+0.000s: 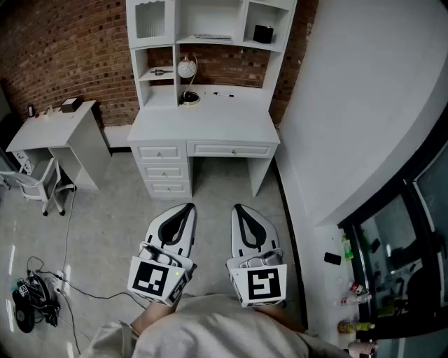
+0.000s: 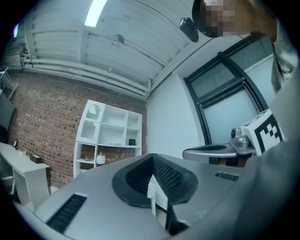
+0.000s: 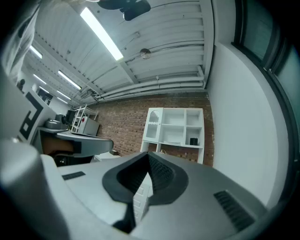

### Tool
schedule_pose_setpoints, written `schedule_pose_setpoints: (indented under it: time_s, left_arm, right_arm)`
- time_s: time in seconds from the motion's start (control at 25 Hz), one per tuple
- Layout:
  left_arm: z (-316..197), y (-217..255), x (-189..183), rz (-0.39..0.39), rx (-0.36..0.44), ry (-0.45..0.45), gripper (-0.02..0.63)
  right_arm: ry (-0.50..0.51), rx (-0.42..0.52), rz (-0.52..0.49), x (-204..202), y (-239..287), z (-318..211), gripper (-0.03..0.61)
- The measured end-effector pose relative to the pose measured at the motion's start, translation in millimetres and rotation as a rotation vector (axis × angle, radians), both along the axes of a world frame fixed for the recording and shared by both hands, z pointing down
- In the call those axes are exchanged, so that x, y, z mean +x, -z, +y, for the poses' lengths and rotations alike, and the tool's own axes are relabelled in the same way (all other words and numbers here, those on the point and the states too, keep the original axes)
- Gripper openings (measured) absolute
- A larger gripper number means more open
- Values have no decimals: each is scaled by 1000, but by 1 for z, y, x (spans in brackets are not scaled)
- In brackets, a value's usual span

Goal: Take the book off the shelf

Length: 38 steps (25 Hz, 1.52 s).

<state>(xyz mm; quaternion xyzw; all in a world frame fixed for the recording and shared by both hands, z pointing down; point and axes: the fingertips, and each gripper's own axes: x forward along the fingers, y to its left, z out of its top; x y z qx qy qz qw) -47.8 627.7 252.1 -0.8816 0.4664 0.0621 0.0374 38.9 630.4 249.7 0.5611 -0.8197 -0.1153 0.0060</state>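
The left gripper [image 1: 187, 208] and right gripper [image 1: 239, 210] hover side by side near the person, each with its fingers pressed together on nothing. The book [image 1: 212, 36] lies flat on the shelf [image 1: 222, 43] above the far white worktop [image 1: 210, 127], well apart from both.

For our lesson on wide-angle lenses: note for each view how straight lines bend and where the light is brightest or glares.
Head view: the white wall and window frame bow into curves; light is even, no glare. Left gripper view: black corners ring the round image; the ceiling light strip is blown out. Right gripper view: same dark ring; the ceiling tubes glare, the pipes curve.
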Motion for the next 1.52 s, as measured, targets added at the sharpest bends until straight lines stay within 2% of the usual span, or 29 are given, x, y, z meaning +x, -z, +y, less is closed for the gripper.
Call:
schedule_pose_setpoints:
  time_s: [0.36,0.68,1.12,1.52]
  left_arm:
    - [0,-4,13,7,-1,3,9]
    - [-28,-10,12,4,-5,8,9]
    - [-125,-13,4,19,-16,-15,9]
    - [-231,3,-14,-14,-3,-64,9]
  right_arm:
    - [-13,-2,2,19,-10,-5,17]
    - [16,-5,-41,17,-11,-31,17]
    - [21,5,-14,3,-9,-125,17]
    - [-24,18,-19,-14,6,-227,17]
